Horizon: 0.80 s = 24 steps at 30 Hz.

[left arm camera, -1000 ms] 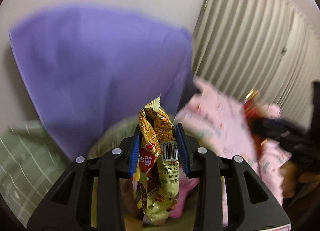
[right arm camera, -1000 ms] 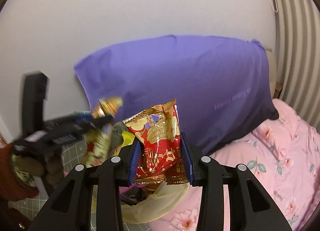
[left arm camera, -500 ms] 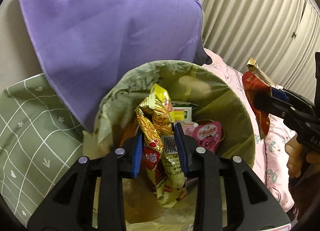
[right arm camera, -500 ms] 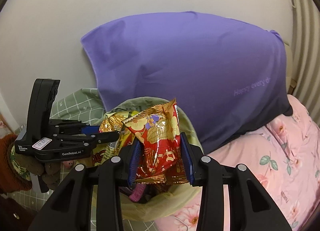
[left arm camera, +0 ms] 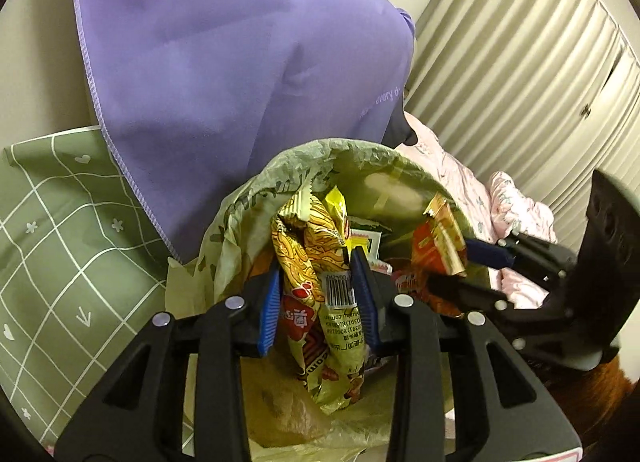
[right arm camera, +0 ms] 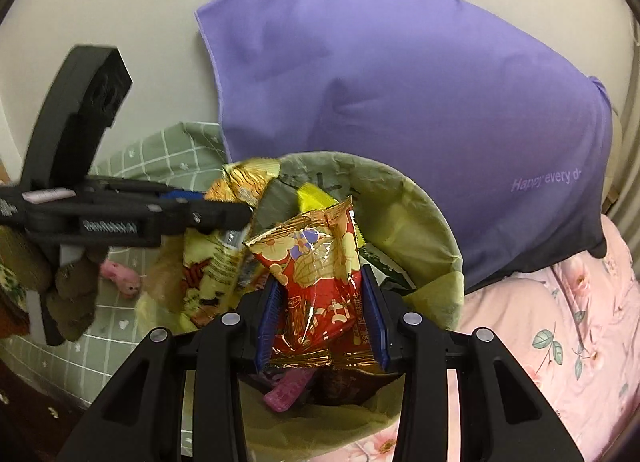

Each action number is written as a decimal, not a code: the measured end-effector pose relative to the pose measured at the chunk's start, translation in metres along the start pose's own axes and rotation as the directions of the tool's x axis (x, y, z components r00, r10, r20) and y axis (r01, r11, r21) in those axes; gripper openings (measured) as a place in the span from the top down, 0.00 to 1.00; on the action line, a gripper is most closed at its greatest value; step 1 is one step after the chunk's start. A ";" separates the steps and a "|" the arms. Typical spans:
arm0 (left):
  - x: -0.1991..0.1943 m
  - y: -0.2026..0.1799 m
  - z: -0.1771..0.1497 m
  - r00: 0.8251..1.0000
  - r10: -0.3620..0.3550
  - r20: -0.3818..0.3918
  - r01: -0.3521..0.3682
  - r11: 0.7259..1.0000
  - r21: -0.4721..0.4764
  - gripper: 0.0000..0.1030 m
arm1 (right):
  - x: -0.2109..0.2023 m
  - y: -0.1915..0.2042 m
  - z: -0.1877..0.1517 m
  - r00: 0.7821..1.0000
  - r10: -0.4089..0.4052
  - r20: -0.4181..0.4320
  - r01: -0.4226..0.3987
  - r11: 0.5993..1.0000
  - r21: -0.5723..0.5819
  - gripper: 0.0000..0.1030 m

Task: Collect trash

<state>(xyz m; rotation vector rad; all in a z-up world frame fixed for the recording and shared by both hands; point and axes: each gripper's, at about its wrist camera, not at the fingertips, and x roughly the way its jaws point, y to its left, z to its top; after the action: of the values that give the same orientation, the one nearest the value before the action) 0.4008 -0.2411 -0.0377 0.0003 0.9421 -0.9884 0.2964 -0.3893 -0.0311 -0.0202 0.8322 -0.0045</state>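
In the left wrist view, the left gripper, clamped on the yellow snack wrapper, has swung down over the lined trash bin. In the right wrist view, the right gripper has likewise brought its pinched red snack packet above the bin, so both look ready to drop.

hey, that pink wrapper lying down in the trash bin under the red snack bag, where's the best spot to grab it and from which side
Judging by the right wrist view, take the pink wrapper by its lower end, which pokes out bare below the red snack bag. Come from above, on the near side of the bin; its upper part is hidden under that bag, which the right gripper holds clamped over the opening.
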 end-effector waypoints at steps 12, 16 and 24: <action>-0.038 0.010 0.007 0.995 -0.040 0.096 0.051 0.993 -0.108 0.32 | 0.014 0.007 -0.011 0.999 -0.007 -0.044 0.007 1.000 -0.001 0.44; -0.076 0.007 -0.006 0.983 0.087 0.162 -0.073 0.993 -0.094 0.29 | 0.008 0.006 -0.012 0.999 -0.017 -0.029 0.017 1.000 0.026 0.39; -0.162 -0.007 -0.087 0.885 0.381 0.267 -0.343 0.922 -0.177 0.17 | -0.040 0.026 -0.014 0.989 0.031 0.142 -0.038 0.998 0.044 0.37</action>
<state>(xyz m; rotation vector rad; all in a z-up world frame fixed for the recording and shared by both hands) 0.3039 -0.0955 0.0206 -0.0733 0.6912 -0.5591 0.2593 -0.3635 -0.0119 0.0380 0.6909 0.0100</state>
